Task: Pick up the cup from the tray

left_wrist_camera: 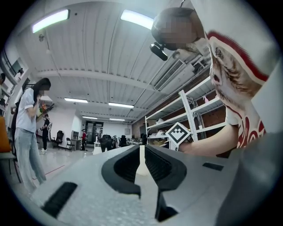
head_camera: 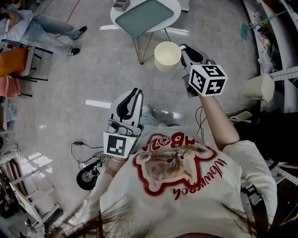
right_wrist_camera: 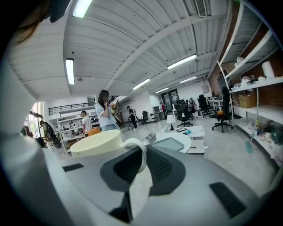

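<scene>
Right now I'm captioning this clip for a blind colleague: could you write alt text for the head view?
Seen from above, the right claw holds a cream cup by its handle, in the air beside a small round table carrying a teal tray. The left claw is shut with nothing in it, near the person's chest.

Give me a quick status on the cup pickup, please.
Right gripper shut on the cup by its handle. Cup off the tray, held in the air. Left gripper shut, empty, near the torso. Nothing in the way.
</scene>
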{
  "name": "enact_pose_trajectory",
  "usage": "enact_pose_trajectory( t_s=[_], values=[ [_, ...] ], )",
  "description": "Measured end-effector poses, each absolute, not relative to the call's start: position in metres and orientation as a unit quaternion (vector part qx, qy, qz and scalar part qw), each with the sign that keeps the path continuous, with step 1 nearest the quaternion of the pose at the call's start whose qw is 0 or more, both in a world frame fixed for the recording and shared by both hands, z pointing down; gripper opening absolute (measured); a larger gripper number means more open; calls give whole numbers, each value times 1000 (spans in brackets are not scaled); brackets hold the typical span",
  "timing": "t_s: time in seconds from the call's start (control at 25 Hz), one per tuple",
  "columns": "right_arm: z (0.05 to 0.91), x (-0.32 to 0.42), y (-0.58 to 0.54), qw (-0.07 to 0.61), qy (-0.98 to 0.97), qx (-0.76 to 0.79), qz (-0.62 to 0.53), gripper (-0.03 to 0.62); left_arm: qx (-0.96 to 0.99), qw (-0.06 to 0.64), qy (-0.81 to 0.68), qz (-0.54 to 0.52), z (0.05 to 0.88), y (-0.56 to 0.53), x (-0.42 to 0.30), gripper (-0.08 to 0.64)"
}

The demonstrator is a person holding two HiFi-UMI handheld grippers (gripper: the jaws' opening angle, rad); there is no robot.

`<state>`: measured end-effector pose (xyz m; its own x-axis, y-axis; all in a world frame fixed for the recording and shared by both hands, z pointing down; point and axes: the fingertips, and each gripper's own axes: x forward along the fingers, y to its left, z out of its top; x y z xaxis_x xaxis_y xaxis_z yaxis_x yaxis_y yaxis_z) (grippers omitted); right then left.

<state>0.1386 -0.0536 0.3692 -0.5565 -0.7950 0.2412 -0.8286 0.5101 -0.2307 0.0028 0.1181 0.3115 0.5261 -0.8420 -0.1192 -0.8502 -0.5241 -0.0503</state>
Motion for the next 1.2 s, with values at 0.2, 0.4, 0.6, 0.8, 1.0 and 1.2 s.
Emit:
enact_pose_trajectory(
  t_s=[0.2, 0.4, 0.6, 0.8, 1.0, 1.2],
  values=[
    [352, 139, -16, 39, -870, 464, 163, 48, -864, 79, 495, 40, 297, 138, -6, 46],
    [336, 129, 17, 33, -872, 461, 162, 48, -865, 81, 493, 44, 290, 162, -12, 46],
    [328, 121, 57, 27, -866, 469, 170, 48, -875, 64, 478, 48, 283, 204, -17, 46],
    [325, 106, 99, 25, -860, 479, 174, 48, -877, 50, 477, 40, 296, 234, -43, 46],
    [335, 109, 139, 31, -853, 489, 181, 48, -891, 36, 451, 43, 305, 262, -31, 46],
    [333, 116, 163, 19, -851, 493, 178, 48, -891, 17, 451, 54, 314, 273, -29, 46]
  ],
)
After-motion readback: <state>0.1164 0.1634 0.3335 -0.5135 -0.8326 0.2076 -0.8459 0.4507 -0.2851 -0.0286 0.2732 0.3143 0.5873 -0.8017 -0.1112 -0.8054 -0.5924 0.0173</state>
